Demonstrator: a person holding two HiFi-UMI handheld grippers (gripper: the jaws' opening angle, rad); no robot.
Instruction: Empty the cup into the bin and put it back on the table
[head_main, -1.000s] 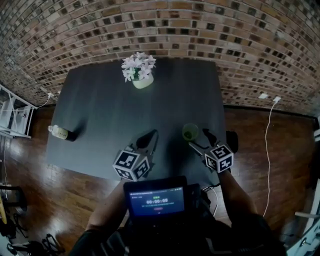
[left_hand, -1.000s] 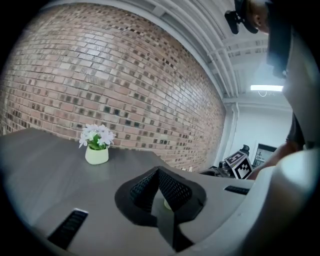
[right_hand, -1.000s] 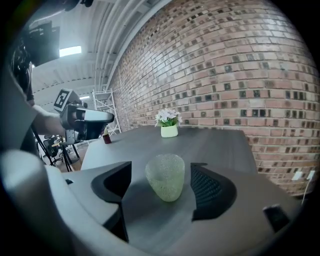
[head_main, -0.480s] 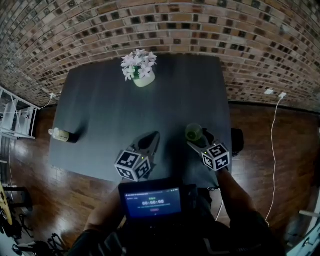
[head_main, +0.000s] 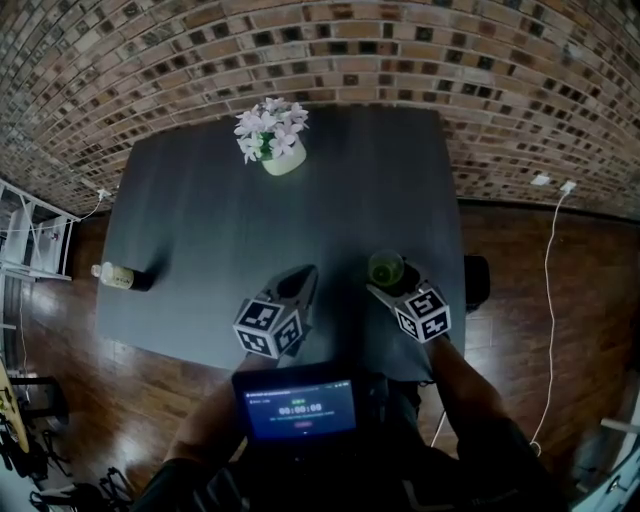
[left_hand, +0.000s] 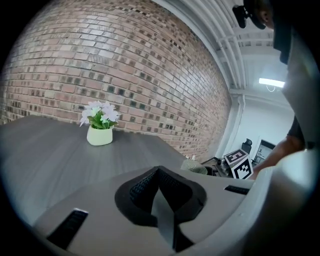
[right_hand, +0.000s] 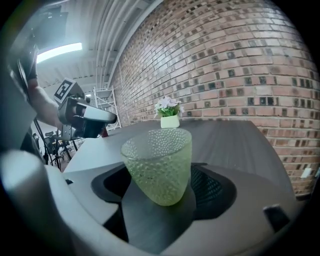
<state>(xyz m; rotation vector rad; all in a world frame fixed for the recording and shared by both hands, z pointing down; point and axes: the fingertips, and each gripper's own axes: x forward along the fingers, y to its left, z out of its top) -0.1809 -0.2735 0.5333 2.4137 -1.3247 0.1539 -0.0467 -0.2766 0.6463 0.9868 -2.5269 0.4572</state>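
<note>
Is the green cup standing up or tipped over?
Standing up. The green cup has its open rim on top and its narrow bottom down, between the right tongs.

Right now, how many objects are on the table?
3. A green cup near the front right corner, a pot of flowers at the far side, a bottle lying at the left edge. The near edge is partly hidden.

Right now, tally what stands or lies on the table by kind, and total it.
Cup: 1
Flower pot: 1
Bottle: 1
Total: 3
</note>
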